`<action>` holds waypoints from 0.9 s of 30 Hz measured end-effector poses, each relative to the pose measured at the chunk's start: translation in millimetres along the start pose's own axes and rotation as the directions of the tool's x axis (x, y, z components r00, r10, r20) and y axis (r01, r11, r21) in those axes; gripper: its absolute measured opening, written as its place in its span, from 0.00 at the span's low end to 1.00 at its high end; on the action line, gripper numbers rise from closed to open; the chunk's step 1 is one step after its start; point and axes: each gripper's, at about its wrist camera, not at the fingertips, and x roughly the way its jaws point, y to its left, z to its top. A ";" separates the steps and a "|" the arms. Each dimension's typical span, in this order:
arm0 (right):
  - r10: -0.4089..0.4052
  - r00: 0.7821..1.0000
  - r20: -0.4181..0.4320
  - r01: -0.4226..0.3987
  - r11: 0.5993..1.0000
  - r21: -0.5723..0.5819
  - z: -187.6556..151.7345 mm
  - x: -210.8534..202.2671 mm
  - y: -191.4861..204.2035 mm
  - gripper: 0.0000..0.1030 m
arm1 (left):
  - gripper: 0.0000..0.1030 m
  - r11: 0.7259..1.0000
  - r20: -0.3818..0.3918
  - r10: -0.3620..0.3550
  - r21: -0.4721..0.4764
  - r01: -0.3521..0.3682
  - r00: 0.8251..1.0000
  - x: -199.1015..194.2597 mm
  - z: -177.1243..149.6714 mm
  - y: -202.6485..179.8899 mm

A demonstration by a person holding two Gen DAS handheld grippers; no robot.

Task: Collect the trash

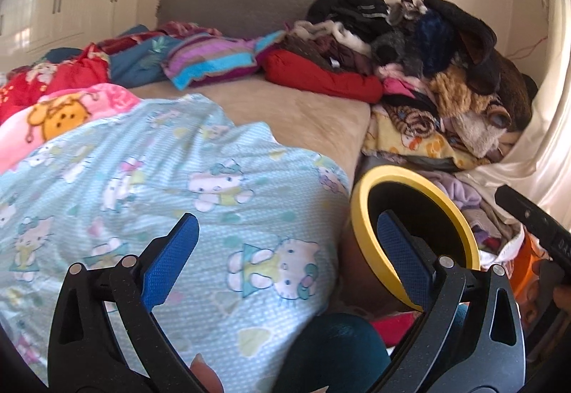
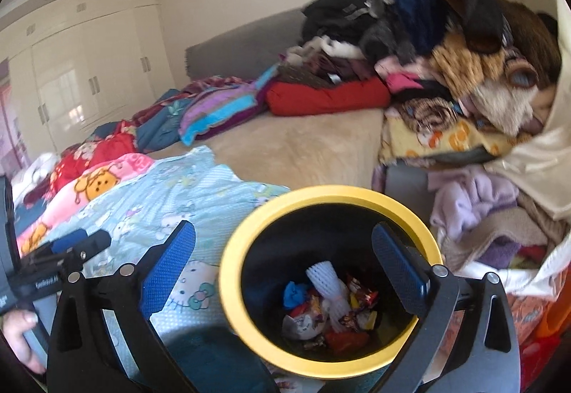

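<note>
— Item: trash?
— In my yellow-rimmed bin (image 2: 321,282) beside the bed (image 2: 303,143): wrappers (image 2: 357,300), white foam net (image 2: 326,280).
— Hand-held grippers?
— My left hand-held gripper (image 1: 289,261) and right hand-held gripper (image 2: 285,268): spread wide, empty.
— Obstructions?
— Hello Kitty quilt (image 1: 171,186); clothes pile (image 1: 428,64).

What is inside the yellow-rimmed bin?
The bin holds a white foam net sleeve, a blue scrap and crumpled snack wrappers. Whatever lies beneath them is covered.

The bin (image 2: 232,289) has a yellow rim and black inside, holding a white foam net (image 2: 326,280), a blue scrap (image 2: 294,293) and red wrappers (image 2: 360,293). At lower left, the quilt (image 1: 178,186) is pale blue with cartoon cats. The bed (image 1: 303,107) is beige.
</note>
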 end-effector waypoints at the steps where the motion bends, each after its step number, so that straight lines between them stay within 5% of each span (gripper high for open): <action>1: 0.006 1.000 0.015 -0.006 1.000 -0.022 -0.6 -3.0 6.0 0.94 | 0.89 1.000 0.012 0.006 -0.003 -0.006 1.000 -4.5 -0.2 3.1; 7: 0.039 0.993 0.109 -0.026 0.993 -0.116 -13.9 -21.4 40.4 0.94 | 0.89 0.999 0.083 0.047 -0.012 -0.046 0.995 -27.9 -7.8 11.7; 15: 0.024 0.981 0.191 -0.009 0.997 -0.078 -29.0 -35.8 41.6 0.94 | 0.89 0.997 0.149 0.070 0.014 -0.073 0.986 -47.9 -20.6 15.8; 27: 0.022 0.986 0.163 -0.004 0.994 -0.106 -51.1 -26.1 56.0 0.94 | 0.89 0.995 0.186 0.096 0.019 -0.101 0.978 -57.9 -28.0 22.0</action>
